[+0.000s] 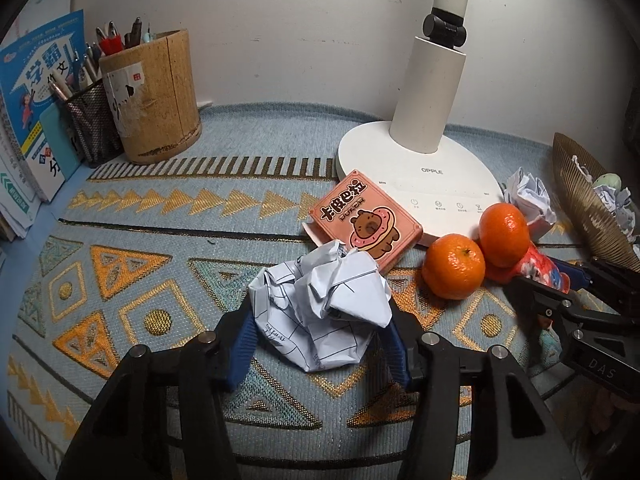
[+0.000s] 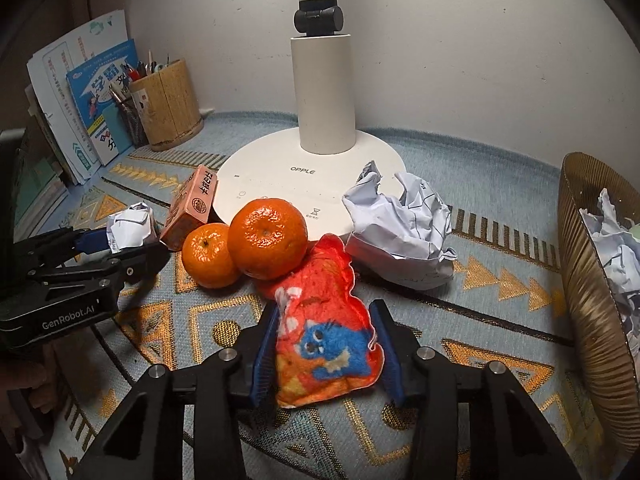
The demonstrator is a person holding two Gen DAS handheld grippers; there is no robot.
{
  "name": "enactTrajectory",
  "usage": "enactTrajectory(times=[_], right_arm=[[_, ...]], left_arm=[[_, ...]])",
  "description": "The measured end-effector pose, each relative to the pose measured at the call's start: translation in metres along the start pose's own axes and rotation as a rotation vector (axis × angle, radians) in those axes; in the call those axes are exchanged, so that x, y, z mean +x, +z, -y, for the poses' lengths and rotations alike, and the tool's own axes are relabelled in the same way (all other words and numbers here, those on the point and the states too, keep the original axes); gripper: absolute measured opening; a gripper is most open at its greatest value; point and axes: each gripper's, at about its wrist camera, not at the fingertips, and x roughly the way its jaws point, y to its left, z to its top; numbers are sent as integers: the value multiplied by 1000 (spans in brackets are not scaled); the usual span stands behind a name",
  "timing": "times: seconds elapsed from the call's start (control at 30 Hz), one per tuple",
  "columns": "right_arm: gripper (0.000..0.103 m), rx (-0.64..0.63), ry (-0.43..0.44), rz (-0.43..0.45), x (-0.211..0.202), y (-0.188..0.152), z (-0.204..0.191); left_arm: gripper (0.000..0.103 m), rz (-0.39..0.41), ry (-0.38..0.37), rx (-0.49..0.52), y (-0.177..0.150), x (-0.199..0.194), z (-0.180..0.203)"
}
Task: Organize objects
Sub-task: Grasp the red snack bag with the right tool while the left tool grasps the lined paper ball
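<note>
Left gripper [image 1: 320, 324] pinching paper ball [image 1: 320, 312], light, crushable; right gripper [image 2: 326, 344] apparently squeezing soft cloth pouch [image 2: 324, 332] at its sides

1. White lamp base [image 2: 280, 160] reads "OPPLE" (grey letters).
2. Left gripper [image 2: 120, 246] body reads "GenRobot.AI".
3. Right gripper [image 1: 560, 280] body reads "DAS".
4. Pink box [image 1: 366, 220] carries Chinese characters above a cartoon donut.

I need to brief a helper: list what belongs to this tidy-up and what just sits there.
In play: crumpled paper in left claw; red felt pouch in right claw; second paper ball; two oranges; pink box; gold basket.

Lying about: lamp, pen holders, books.
</note>
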Motion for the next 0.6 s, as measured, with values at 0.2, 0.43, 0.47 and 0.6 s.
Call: enactTrajectory(times=[0.2,0.43,0.47,0.6], right_arm=[[37,24,47,72,-28,-19,-6],[36,40,8,329,-80,-36,-6],[37,55,29,355,-84,-37,-3],[37,134,94,372,-86,-36,14]], left_arm=[[51,129,-20,-122,-5,-25,-23],[52,324,56,112,-9,-55,18],[54,341,70,151,-11,-58,26],[54,357,80,201,-12,-61,34]])
